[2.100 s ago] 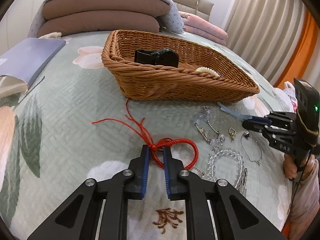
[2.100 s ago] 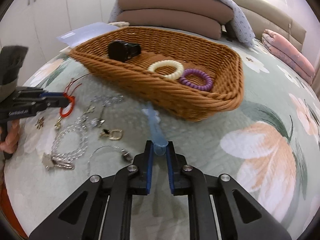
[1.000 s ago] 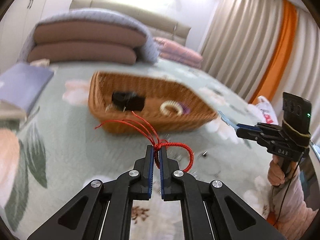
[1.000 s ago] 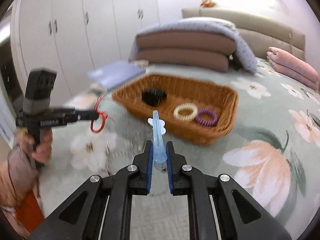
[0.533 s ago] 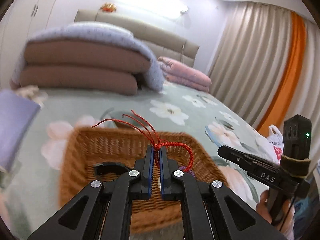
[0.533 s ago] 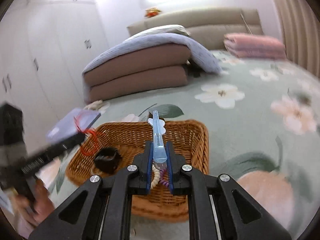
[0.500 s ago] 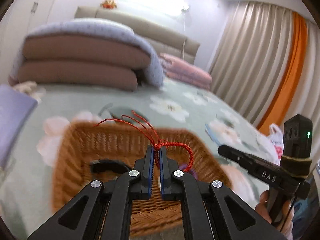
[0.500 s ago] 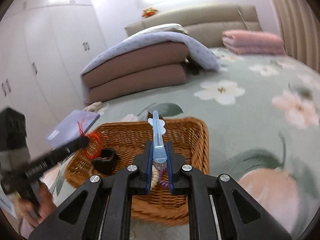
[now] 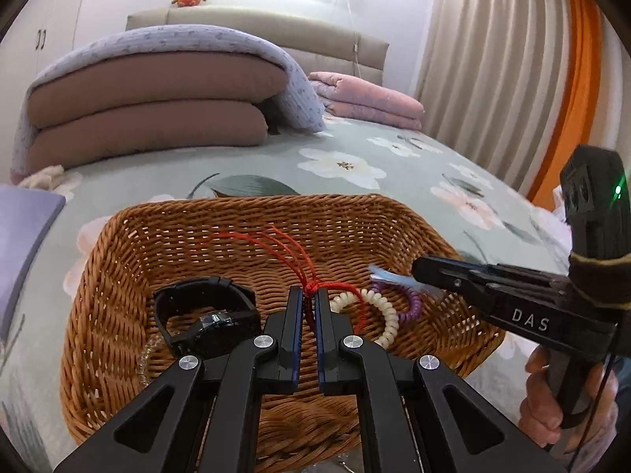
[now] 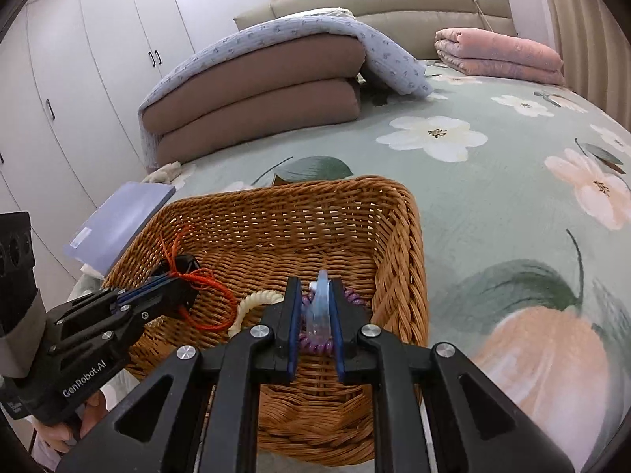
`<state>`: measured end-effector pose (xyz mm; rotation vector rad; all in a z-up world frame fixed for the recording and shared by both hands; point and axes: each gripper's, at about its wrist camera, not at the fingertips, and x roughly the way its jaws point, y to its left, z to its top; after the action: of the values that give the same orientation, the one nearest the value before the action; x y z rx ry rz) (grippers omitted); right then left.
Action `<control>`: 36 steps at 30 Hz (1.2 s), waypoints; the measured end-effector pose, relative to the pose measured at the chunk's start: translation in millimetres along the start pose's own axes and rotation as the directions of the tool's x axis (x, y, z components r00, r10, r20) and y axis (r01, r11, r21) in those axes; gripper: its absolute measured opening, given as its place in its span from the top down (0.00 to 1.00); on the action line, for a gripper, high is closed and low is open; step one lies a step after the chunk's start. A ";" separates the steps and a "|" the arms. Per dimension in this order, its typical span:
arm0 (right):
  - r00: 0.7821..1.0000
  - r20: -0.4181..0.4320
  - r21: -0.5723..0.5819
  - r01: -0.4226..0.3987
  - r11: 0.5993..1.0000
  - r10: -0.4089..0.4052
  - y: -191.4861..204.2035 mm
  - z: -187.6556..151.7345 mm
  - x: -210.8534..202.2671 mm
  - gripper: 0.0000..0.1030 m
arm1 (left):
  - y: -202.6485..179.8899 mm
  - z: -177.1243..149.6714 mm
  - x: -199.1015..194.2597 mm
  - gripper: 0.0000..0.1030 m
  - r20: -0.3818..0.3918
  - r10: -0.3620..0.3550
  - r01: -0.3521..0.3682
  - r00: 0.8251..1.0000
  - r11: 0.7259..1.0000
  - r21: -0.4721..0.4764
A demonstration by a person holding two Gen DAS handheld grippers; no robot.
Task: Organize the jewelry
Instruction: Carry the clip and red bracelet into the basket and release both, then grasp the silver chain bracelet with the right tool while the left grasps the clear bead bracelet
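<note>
A brown wicker basket (image 9: 118, 260) (image 10: 398, 236) sits on the floral bedspread. My left gripper (image 9: 308, 295) (image 10: 185, 276) is shut on a red cord bracelet (image 9: 299, 264) (image 10: 205, 295) and holds it over the basket's middle. My right gripper (image 10: 315, 295) (image 9: 418, 272) is shut on a pale blue hair clip (image 10: 320, 307) (image 9: 384, 276) over the basket's right part. Inside lie a black watch (image 9: 205, 315), a cream coil ring (image 9: 382, 311) (image 10: 252, 303) and a purple coil ring (image 9: 410, 307) (image 10: 315, 343).
Folded brown quilts under a lilac blanket (image 9: 150, 106) (image 10: 268, 90) lie beyond the basket. A pink folded quilt (image 10: 501, 55) is at the back right. A lilac booklet (image 10: 122, 220) lies left of the basket. Curtains (image 9: 493, 59) hang on the right.
Both grippers lifted their items off the bedspread and carried them over the basket. They now hang lower, inside the basket's rim.
</note>
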<state>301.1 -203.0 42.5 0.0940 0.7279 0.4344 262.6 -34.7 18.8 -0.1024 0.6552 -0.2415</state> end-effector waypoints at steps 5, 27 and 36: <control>0.998 0.058 0.008 -0.026 1.000 0.026 -2.1 0.2 -11.9 0.78 | -3.0 -1.2 -12.7 0.48 0.032 -0.018 0.018 0.999 1.000 0.003; 0.982 0.187 -0.115 0.026 0.993 -0.004 49.7 -102.2 -151.1 0.71 | 13.2 -77.6 -175.1 0.47 0.111 -0.088 0.096 0.990 0.993 -0.065; 0.999 0.038 -0.012 0.001 1.000 -0.001 13.1 -129.6 -109.5 0.71 | 30.6 -114.2 -121.1 0.47 -0.023 -0.162 0.156 0.987 0.972 -0.174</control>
<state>138.2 -245.2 17.1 0.0899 0.6880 0.4351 105.5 23.6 -5.1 -0.3174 0.7047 -0.3416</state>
